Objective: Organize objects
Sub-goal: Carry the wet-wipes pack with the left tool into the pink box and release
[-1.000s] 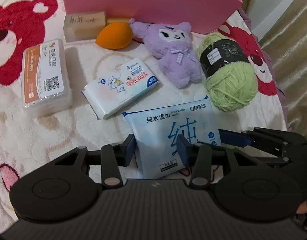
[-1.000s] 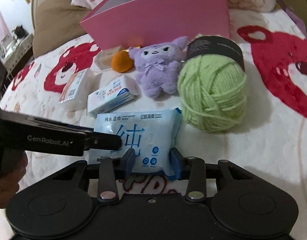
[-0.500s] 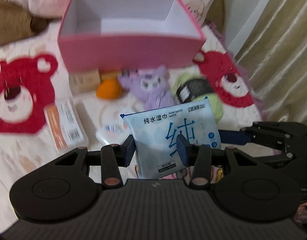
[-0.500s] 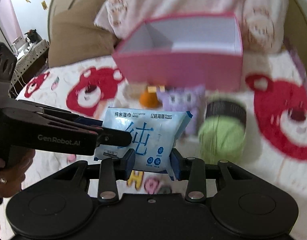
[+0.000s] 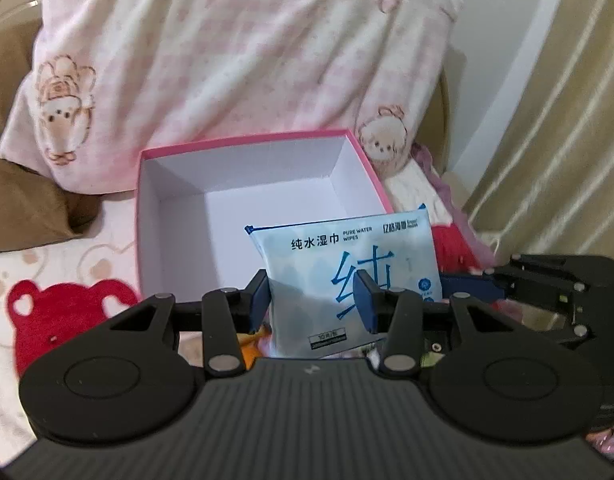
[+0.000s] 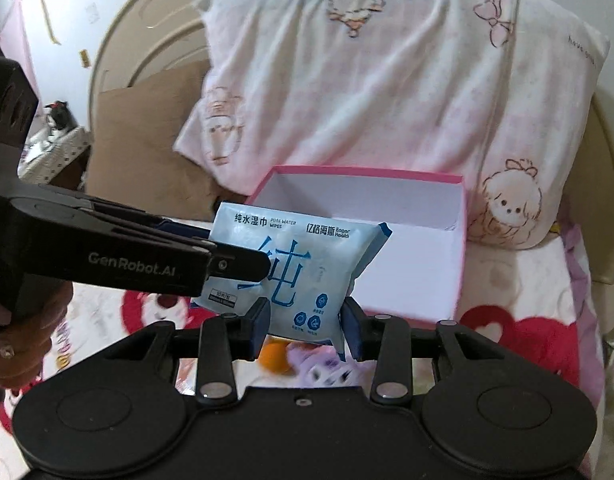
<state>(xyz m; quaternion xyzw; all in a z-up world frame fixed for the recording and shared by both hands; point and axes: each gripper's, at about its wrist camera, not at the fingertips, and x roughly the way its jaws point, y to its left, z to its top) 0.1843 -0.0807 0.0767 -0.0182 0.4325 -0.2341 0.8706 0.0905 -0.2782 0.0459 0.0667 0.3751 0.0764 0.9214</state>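
A light-blue pack of wet wipes (image 5: 347, 276) hangs in the air in front of an open pink box (image 5: 243, 216) with a white inside. My left gripper (image 5: 313, 300) is shut on the pack's near-left end, and my right gripper (image 6: 305, 322) is shut on its near-right corner. In the right wrist view the wet wipes pack (image 6: 291, 264) overlaps the pink box (image 6: 411, 264), and the left gripper's fingers (image 6: 235, 266) reach in from the left. An orange sponge (image 6: 273, 354) and a purple plush toy (image 6: 327, 368) lie on the bed below, mostly hidden.
A pink patterned pillow (image 6: 387, 92) leans against the headboard behind the box. A brown cushion (image 5: 23, 204) lies at the left. The blanket (image 5: 59, 304) shows red bears. A beige curtain (image 5: 559, 140) hangs at the right. A person's hand (image 6: 15, 332) grips the left tool.
Both grippers rose with the wet wipes pack, lifting it off the blanket toward the pink box. The items on the bed dropped out of view, and the box's inside now shows.
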